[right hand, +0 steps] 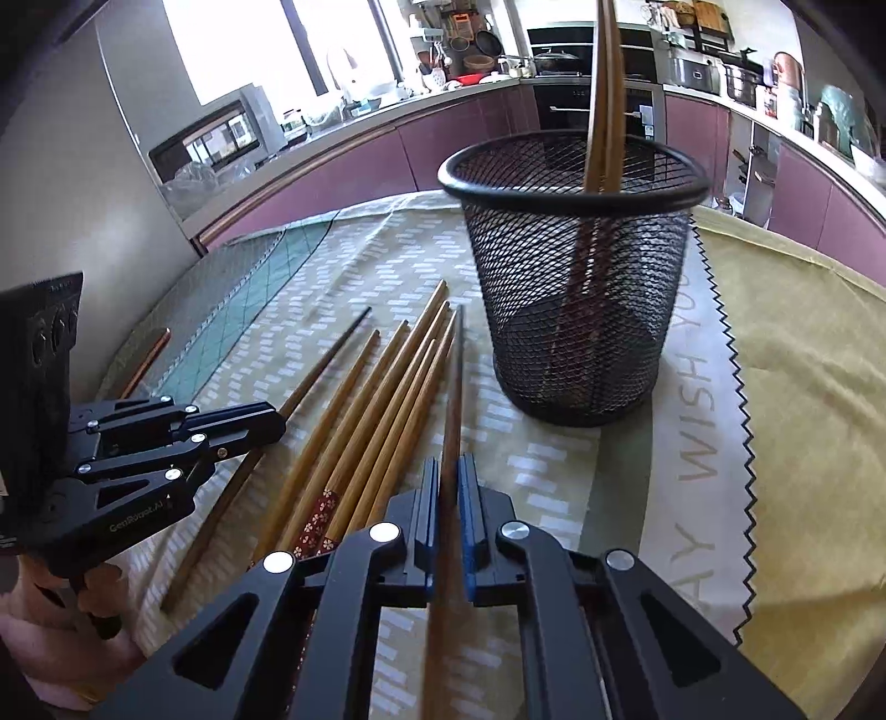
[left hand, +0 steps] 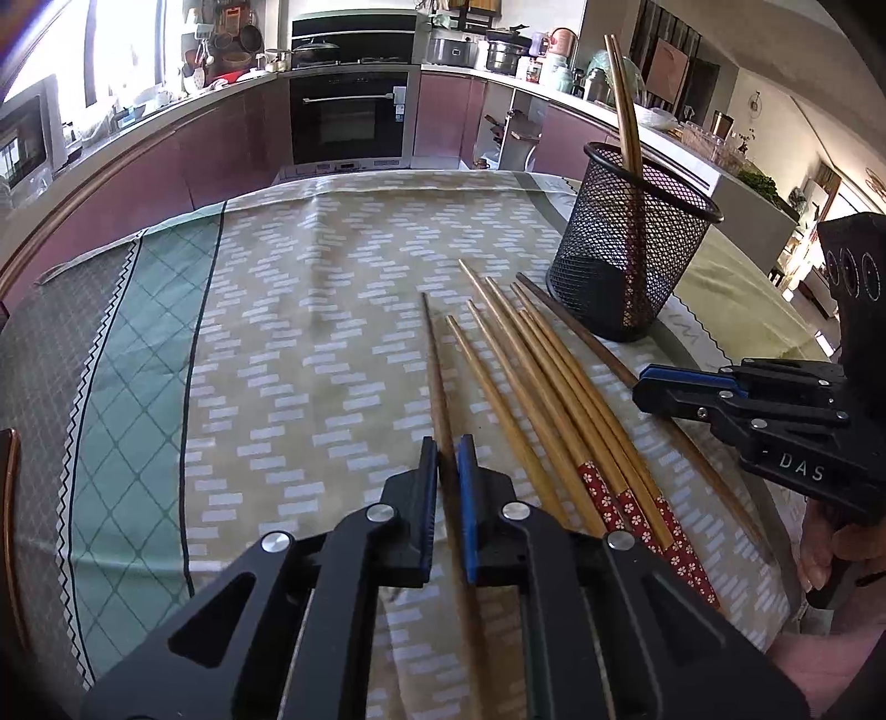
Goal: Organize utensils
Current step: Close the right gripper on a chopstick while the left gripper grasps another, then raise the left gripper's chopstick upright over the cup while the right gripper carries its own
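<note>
Patterned tablecloth (left hand: 332, 310) covering the table, beige with pale dashes in the middle, a green lattice band (left hand: 138, 387) at left and a yellow zigzag-edged section (right hand: 803, 387) at right bearing lettering. Far background: purple kitchen cabinets (left hand: 210, 144), a built-in black oven (left hand: 349, 116), a hob with a pan (left hand: 315, 49), metal pots (left hand: 504, 55) on the counter, and a bright window (right hand: 249, 44).
</note>
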